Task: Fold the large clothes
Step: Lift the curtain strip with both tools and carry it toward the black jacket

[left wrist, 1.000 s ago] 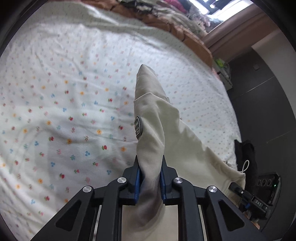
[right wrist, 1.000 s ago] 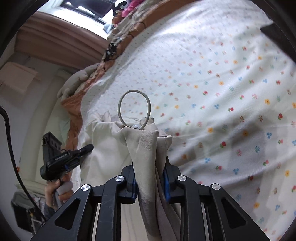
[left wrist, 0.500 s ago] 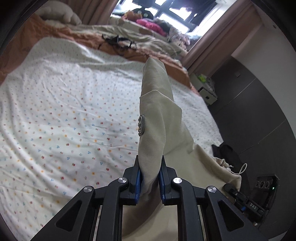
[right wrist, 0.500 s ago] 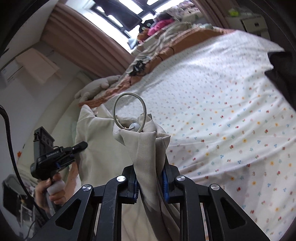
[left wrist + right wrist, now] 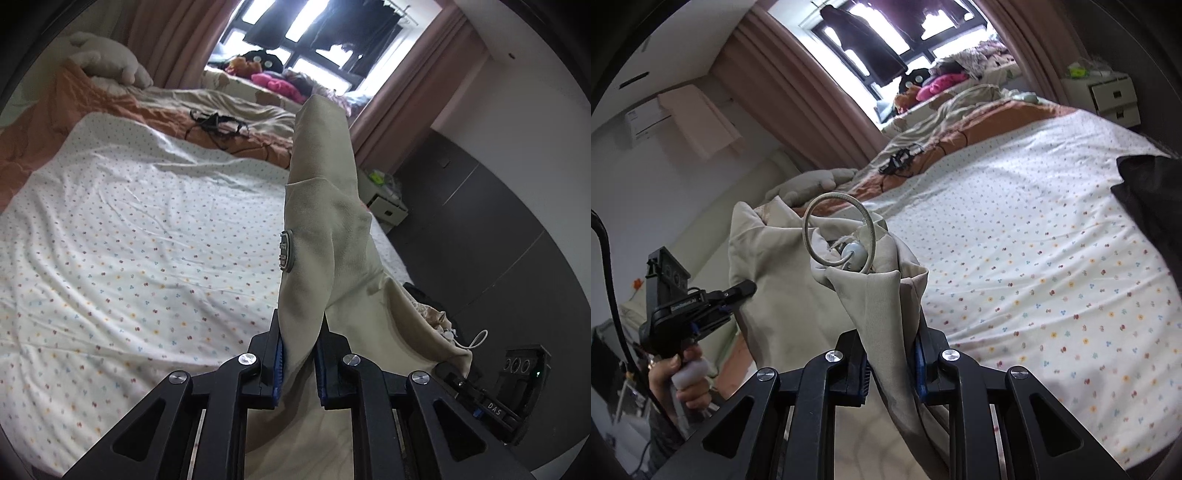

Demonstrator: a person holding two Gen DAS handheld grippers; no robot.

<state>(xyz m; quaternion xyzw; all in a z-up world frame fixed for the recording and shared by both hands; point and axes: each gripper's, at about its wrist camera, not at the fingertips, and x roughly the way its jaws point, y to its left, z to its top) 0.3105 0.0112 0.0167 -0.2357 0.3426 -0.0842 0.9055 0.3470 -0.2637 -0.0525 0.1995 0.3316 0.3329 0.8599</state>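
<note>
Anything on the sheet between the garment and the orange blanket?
No: in the left wrist view, bare floral sheet runs from garment to orange blanket.

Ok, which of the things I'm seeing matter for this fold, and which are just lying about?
Job:
cream garment
left gripper
right gripper
flowered sheet

Lying about:
black cable tangle
pink clothes
grey plush toy
dark garment
</note>
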